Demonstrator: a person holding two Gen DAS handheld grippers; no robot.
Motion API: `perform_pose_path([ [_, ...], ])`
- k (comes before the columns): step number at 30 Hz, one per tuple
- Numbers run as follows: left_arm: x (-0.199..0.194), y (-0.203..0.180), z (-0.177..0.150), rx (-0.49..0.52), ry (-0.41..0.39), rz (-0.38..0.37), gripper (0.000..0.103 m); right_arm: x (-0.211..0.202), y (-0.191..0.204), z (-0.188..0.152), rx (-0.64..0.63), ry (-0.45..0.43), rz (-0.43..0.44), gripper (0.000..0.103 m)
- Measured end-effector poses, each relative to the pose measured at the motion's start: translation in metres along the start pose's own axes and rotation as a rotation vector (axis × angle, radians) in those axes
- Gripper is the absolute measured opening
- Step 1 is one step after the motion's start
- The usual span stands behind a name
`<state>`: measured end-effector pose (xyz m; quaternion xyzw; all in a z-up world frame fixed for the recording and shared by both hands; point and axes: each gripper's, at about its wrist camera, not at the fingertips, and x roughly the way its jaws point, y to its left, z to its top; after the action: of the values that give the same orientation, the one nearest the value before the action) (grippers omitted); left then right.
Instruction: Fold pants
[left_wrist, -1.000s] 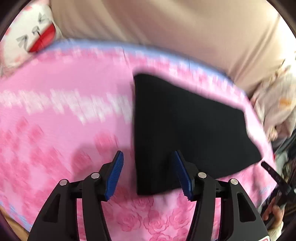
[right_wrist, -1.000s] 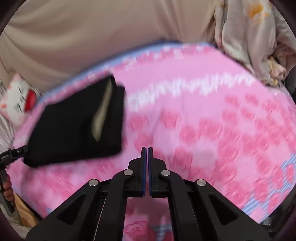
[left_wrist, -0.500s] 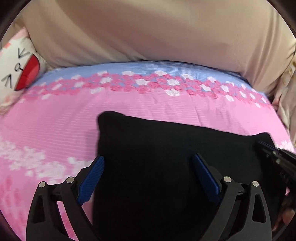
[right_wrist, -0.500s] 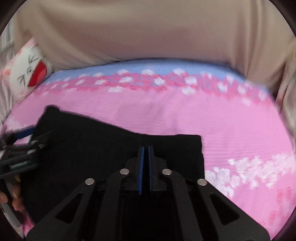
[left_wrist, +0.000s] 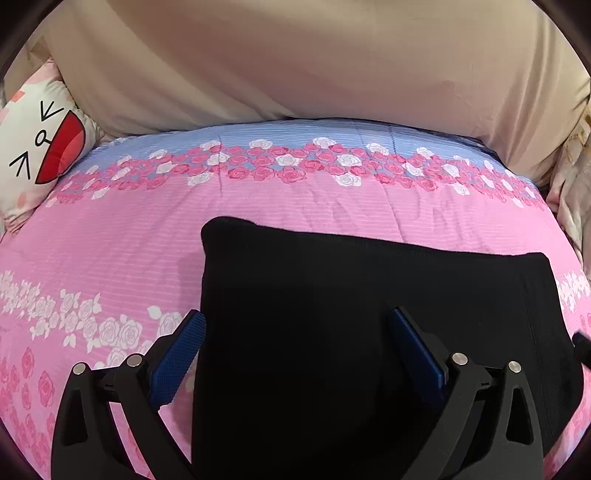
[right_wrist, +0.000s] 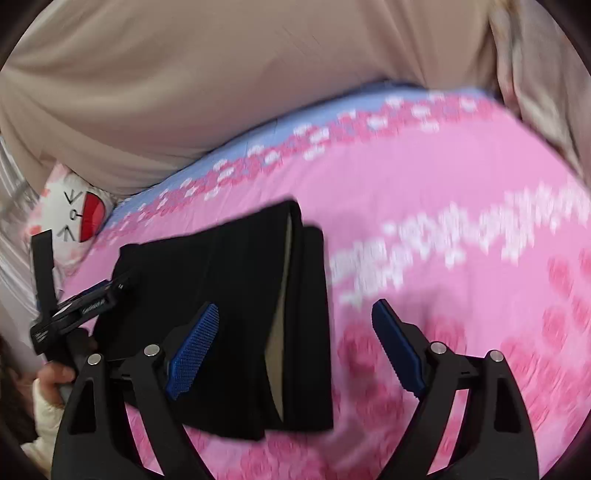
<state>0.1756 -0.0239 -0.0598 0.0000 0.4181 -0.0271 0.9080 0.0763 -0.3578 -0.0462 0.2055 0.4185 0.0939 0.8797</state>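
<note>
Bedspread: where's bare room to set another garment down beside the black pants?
Bare bedspread lies left of the folded pants, up to the cat pillow, and beyond them toward the beige cushion. Right of the pants is wider bare room. Crowded: around both open tongs.

Right wrist view: bedspread (right_wrist: 461, 229) motion-blurred, rose print smeared. Pants (right_wrist: 236, 314) near edge hidden behind the right gripper (right_wrist: 295, 332) arms. Left gripper (right_wrist: 74, 306) partly cut off at frame's left; lettering unreadable. Left wrist view: pants' (left_wrist: 369, 314) lower part runs off frame bottom; cartoon pillow (left_wrist: 40, 147) cut by left edge.
</note>
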Motion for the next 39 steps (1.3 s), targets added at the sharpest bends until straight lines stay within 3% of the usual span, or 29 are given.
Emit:
perform_pose_path([
  [2,-0.009,0.003,-0.003,-0.012,0.009,-0.028,0.097,0.002,-0.006,-0.007,0.024,0.018,0.022,0.083],
  [6,-0.038,0.023,-0.02,-0.064,0.044,-0.198,0.097,0.002,-0.013,-0.021,0.063,0.056,0.115,0.083],
  [8,-0.046,0.043,-0.035,-0.109,0.092,-0.283,0.097,0.004,-0.013,-0.024,0.065,0.077,0.147,0.083],
  [12,-0.038,0.075,-0.065,-0.212,0.22,-0.367,0.097,0.012,-0.01,-0.025,0.056,0.102,0.178,0.085],
  [13,-0.04,0.081,-0.072,-0.227,0.193,-0.405,0.097,0.013,-0.009,-0.024,0.054,0.107,0.186,0.085],
  [18,-0.038,0.06,-0.069,-0.149,0.196,-0.383,0.097,0.027,-0.001,-0.019,0.05,0.118,0.249,0.085],
  [20,-0.032,0.045,-0.063,-0.103,0.194,-0.395,0.094,0.029,0.004,-0.018,0.04,0.121,0.22,0.074],
  [21,-0.03,0.039,-0.061,-0.087,0.195,-0.392,0.092,0.029,0.007,-0.019,0.046,0.127,0.211,0.06],
  [22,-0.03,0.034,-0.058,-0.077,0.198,-0.383,0.076,0.026,0.007,-0.019,0.066,0.133,0.237,0.044],
  [23,-0.03,0.033,-0.057,-0.082,0.21,-0.416,0.064,0.022,0.007,-0.02,0.081,0.133,0.248,0.042],
  [26,-0.048,0.044,-0.053,-0.072,0.209,-0.443,0.043,0.002,0.013,-0.026,0.107,0.129,0.282,0.039],
  [27,-0.055,0.049,-0.053,-0.07,0.211,-0.448,0.04,-0.008,0.015,-0.031,0.11,0.135,0.288,0.039],
  [28,-0.066,0.056,-0.055,-0.065,0.213,-0.452,0.03,-0.018,0.017,-0.038,0.108,0.141,0.287,0.039],
  [29,-0.075,0.061,-0.057,-0.059,0.225,-0.47,0.029,-0.022,0.018,-0.042,0.111,0.147,0.287,0.039],
  [30,-0.084,0.067,-0.062,-0.065,0.239,-0.481,0.03,-0.027,0.017,-0.051,0.121,0.166,0.288,0.039],
  [31,-0.086,0.069,-0.066,-0.069,0.248,-0.478,0.037,-0.027,0.015,-0.057,0.12,0.187,0.283,0.042],
  [32,-0.087,0.07,-0.071,-0.062,0.257,-0.468,0.062,-0.025,0.013,-0.064,0.109,0.206,0.262,0.047],
  [34,-0.081,0.071,-0.077,-0.066,0.256,-0.436,0.085,-0.017,-0.001,-0.073,0.137,0.211,0.247,0.065],
  [37,-0.068,0.07,-0.069,-0.091,0.246,-0.42,0.085,-0.017,-0.015,-0.066,0.204,0.18,0.31,0.071],
  [39,-0.062,0.072,-0.056,-0.111,0.22,-0.448,0.086,-0.014,-0.02,-0.057,0.218,0.15,0.328,0.078],
])
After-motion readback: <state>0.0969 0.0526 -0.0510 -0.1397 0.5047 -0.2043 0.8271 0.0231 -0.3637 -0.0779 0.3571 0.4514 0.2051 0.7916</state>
